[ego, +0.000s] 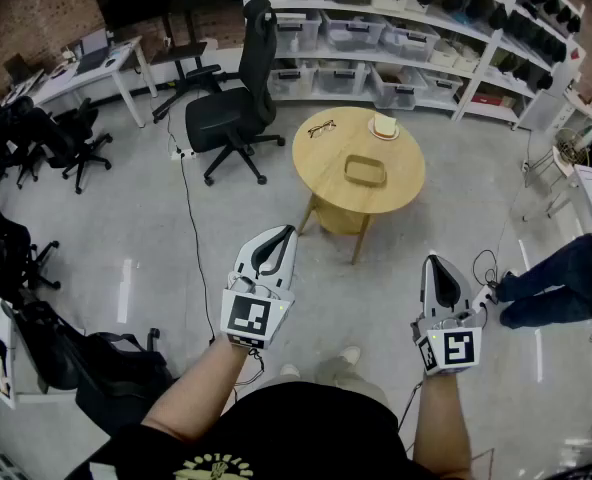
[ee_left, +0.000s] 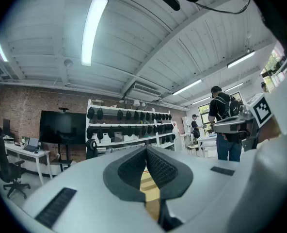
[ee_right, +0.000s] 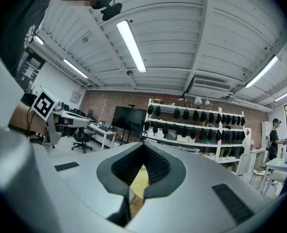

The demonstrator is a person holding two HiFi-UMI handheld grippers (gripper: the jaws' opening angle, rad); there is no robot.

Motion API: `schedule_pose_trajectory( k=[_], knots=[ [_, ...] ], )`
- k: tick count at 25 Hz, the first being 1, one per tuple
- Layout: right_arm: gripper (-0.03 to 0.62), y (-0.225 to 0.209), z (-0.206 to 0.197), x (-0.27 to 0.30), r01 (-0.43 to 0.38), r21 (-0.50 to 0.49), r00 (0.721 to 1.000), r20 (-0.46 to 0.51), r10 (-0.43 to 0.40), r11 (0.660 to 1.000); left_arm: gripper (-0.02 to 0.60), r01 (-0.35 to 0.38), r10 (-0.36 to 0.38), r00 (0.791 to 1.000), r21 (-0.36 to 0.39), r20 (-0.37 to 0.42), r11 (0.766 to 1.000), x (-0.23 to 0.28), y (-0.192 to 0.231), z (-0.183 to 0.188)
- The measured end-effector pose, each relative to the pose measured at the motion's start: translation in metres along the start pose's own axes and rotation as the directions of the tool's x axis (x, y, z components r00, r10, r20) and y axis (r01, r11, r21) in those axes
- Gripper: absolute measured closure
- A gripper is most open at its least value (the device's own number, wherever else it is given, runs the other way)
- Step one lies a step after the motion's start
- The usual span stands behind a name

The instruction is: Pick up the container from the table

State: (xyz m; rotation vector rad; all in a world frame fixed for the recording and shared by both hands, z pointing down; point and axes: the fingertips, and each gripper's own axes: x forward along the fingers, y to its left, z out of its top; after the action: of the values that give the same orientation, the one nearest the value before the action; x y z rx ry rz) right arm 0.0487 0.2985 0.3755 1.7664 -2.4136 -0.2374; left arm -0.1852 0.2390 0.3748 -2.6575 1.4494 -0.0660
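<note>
A shallow tan container (ego: 365, 171) sits near the middle of a round wooden table (ego: 326, 163) some way ahead of me. Both grippers hang over the floor, well short of the table and pointing level toward it. The left gripper (ego: 289, 231) is shut with nothing in it, its dark pads (ee_left: 159, 166) pressed together in the left gripper view. The right gripper (ego: 433, 260) is also shut and empty, pads (ee_right: 155, 165) meeting. Only a sliver of the table (ee_right: 139, 184) shows below the closed jaws.
Glasses (ego: 321, 127) and a small white dish (ego: 383, 126) lie on the table's far side. A black office chair (ego: 232, 108) stands left of the table. Shelving with bins (ego: 406, 43) lines the back wall. A person's legs (ego: 548, 280) are at the right; a black bag (ego: 116, 368) lies at the lower left.
</note>
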Motion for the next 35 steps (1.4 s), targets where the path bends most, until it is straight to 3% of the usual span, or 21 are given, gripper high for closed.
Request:
schedule_pose_trajectory(
  k=[13,18,35],
  knots=[
    [0.58,0.01,0.015,-0.008,-0.011,0.029,0.998,0.069,0.009,1.0,0.563,0.009,-0.009,1.0,0.013,0.016,1.0,-0.01,0.013,0.0],
    [0.58,0.008,0.025,-0.015,-0.031,0.0,0.998,0.05,0.031,1.0,0.563,-0.024,0.024,1.0,-0.023,0.018,0.999,-0.007,0.019,-0.004],
    [0.58,-0.072,-0.018,0.047,-0.005,0.022,1.0,0.001,0.005,1.0,0.563,0.019,-0.019,0.999,0.008,-0.031,1.0,0.096,0.004,-0.015]
  ],
)
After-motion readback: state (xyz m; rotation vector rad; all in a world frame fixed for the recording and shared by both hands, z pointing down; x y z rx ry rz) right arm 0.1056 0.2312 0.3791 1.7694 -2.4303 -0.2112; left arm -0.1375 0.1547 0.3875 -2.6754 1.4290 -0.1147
